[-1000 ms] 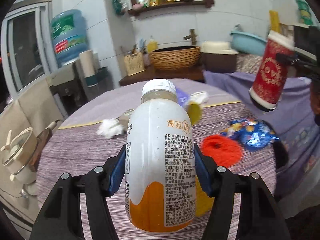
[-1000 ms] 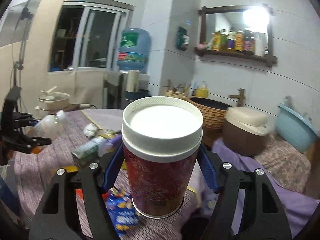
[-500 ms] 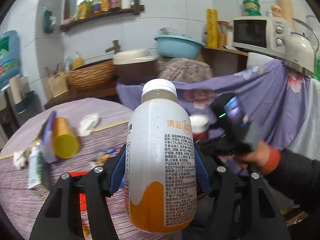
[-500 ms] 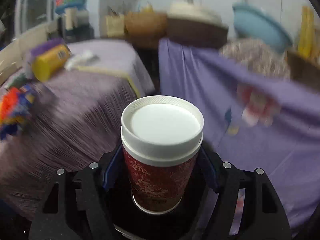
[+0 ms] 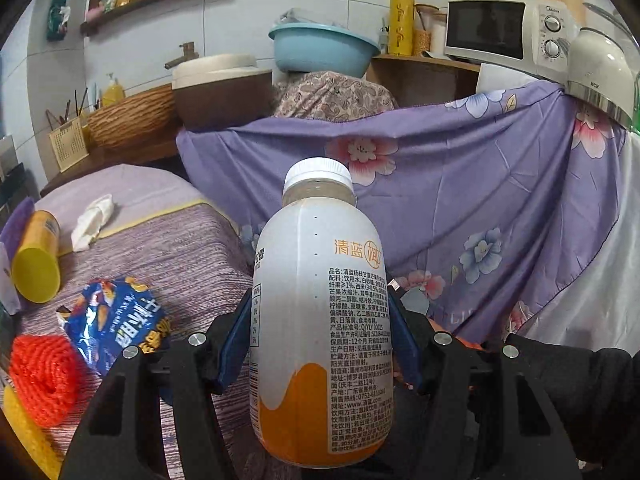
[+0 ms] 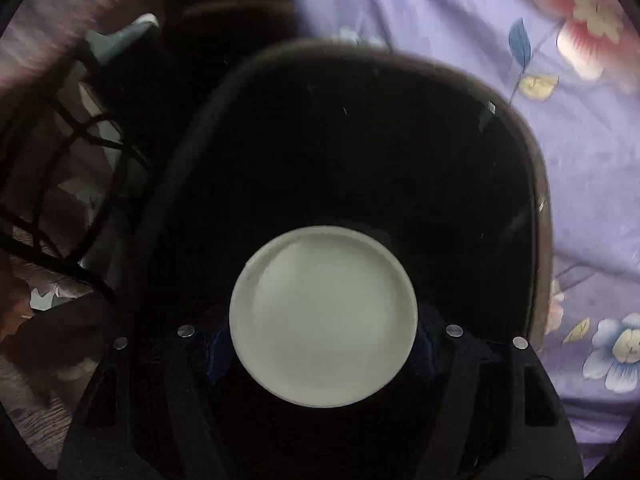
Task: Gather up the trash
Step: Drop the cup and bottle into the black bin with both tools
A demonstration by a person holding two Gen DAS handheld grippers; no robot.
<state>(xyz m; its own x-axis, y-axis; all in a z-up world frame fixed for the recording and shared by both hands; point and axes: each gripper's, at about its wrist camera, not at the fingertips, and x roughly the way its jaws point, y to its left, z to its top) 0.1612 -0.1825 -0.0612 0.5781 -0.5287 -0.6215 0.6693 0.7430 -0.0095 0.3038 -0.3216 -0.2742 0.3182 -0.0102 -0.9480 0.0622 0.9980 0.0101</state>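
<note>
A white plastic drink bottle [image 5: 320, 320] with an orange base, white screw cap and printed label stands upright, clamped at its sides between blue pads. A paper cup [image 6: 323, 329], seen end-on by its round white lid, hangs over the dark open mouth of a black bin [image 6: 534, 184]

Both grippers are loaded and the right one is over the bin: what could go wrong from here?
1. The cup hangs over the near part of the dark bin; released off-centre, it might clip the rim.
2. The bottle is tall above the left gripper pads, with orange liquid low inside; a fast tilt could make it slip.
3. The blue snack wrapper and orange mesh lie close to the left gripper and could get knocked off the table.
</note>
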